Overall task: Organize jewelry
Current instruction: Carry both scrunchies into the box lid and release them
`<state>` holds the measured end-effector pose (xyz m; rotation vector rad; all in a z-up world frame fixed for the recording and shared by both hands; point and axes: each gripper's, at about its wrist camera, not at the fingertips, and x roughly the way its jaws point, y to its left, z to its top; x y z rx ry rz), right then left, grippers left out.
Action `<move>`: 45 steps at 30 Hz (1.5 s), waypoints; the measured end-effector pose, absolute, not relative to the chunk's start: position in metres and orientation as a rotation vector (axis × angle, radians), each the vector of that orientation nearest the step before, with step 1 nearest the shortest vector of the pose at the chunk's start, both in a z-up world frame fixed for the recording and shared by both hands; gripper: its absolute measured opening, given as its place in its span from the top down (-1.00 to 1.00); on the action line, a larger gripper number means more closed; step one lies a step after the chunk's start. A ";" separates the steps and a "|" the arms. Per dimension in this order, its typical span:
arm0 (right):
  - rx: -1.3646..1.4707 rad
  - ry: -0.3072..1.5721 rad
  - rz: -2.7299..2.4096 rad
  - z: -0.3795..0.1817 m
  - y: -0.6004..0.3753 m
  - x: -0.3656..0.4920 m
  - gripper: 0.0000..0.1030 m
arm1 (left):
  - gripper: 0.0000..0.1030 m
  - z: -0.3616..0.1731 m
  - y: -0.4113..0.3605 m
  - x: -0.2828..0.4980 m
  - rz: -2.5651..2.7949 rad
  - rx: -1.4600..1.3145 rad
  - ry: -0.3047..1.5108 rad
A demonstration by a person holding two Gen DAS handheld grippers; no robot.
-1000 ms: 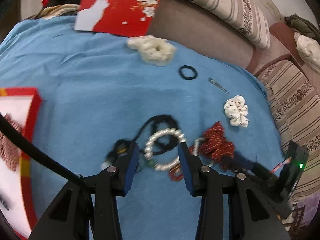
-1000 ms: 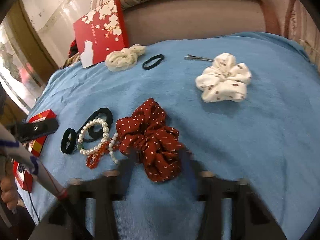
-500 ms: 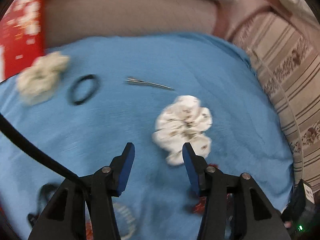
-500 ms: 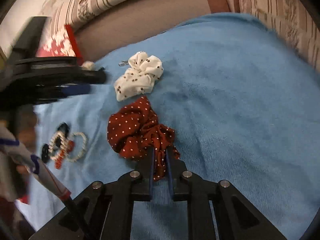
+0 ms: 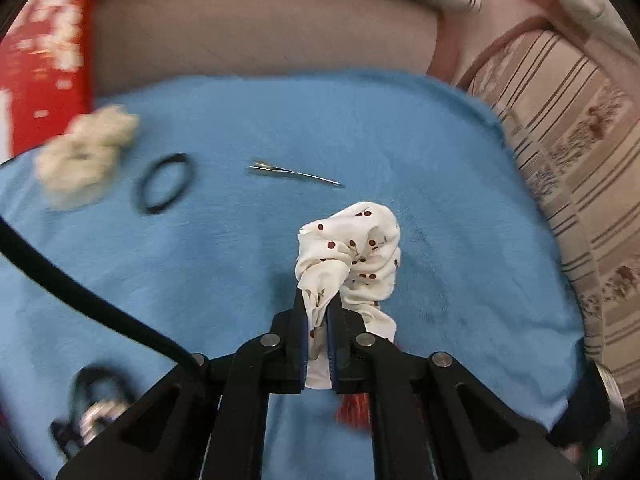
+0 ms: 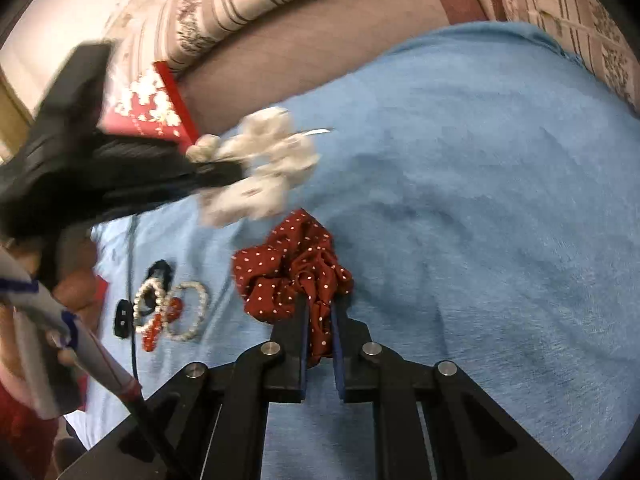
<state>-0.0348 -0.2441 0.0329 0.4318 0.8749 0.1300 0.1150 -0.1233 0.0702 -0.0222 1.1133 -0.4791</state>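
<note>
My left gripper (image 5: 318, 312) is shut on a white cherry-print scrunchie (image 5: 354, 248) and holds it above the blue cloth (image 5: 420, 140). That scrunchie also shows blurred in the right wrist view (image 6: 264, 172), pinched by the left gripper's black body. My right gripper (image 6: 320, 320) is shut on a dark red polka-dot scrunchie (image 6: 288, 276) that rests on the blue cloth (image 6: 480, 200). Pearl and red bead bracelets (image 6: 172, 312) lie with black hair ties to the left of it.
A cream scrunchie (image 5: 84, 160), a black hair tie (image 5: 164, 188) and a metal hair clip (image 5: 296, 174) lie further back on the cloth. A red flowered box (image 5: 40, 60) leans at the back left. Striped sofa cushions (image 5: 580, 160) border the right.
My left gripper has shut on the white scrunchie and lifted it. My right gripper stays shut on the red scrunchie.
</note>
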 end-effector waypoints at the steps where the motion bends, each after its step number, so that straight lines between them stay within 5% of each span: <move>1: 0.429 0.858 0.132 0.037 -0.241 -0.038 0.80 | 0.87 0.079 -0.106 0.107 -0.476 -0.045 1.096; 10: 0.351 0.813 0.166 0.056 -0.178 -0.062 0.80 | 0.86 0.139 0.117 0.011 -0.203 -0.262 0.964; 20: 0.248 0.864 0.440 0.107 -0.028 -0.077 0.80 | 0.85 0.135 0.323 -0.050 0.244 -0.357 0.843; 33: 0.036 1.009 0.720 0.081 0.201 -0.041 0.80 | 0.84 0.066 0.443 -0.071 0.490 -0.531 0.891; 45: -0.175 1.029 0.545 0.038 0.256 0.011 0.80 | 0.81 0.059 0.450 -0.071 0.454 -0.589 0.911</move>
